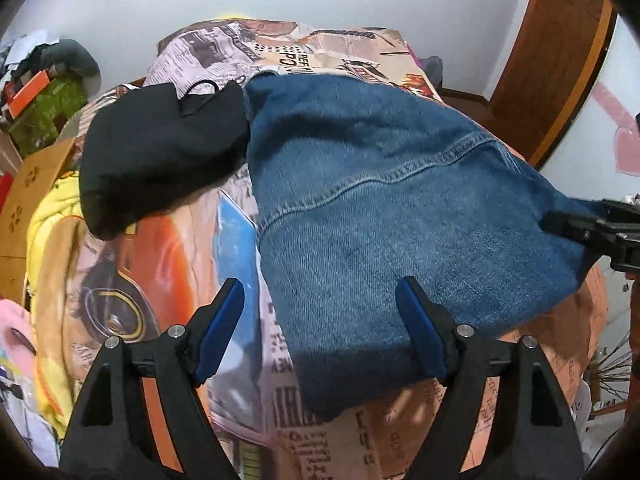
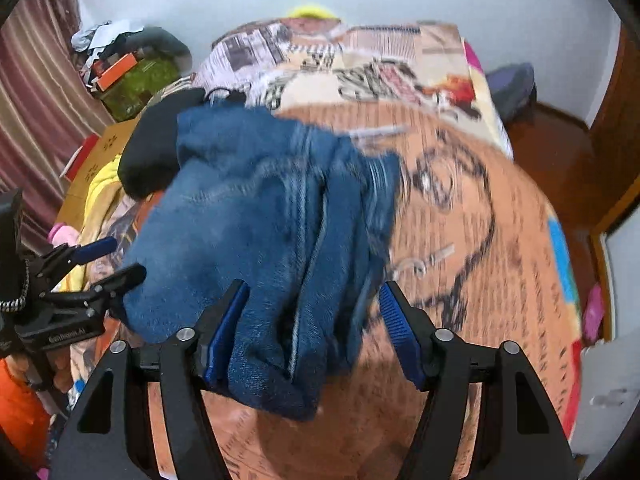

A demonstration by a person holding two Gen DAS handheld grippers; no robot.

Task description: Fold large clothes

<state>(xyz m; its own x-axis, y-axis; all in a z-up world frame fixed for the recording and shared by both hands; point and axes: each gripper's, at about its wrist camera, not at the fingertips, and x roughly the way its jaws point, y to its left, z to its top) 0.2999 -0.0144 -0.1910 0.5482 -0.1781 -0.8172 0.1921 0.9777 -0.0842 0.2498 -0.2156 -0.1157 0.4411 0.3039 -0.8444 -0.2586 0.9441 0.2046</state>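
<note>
Jeans [image 1: 380, 208] lie folded on the bed [image 1: 168, 264]; left gripper [image 1: 320, 312] and right gripper [image 2: 312, 320] both gape, released. I'd smooth toward twelve o'clock.

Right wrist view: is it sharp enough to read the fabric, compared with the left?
Right wrist view: motion blur smears the jeans and the bedsheet print; only the tongs' own frame is crisp. Left wrist view: sharper, the jeans' seam stitching is readable, with mild blur at the near hem. Both: strong fisheye bending, dark corner vignette, flat indoor light, no glare.
</note>
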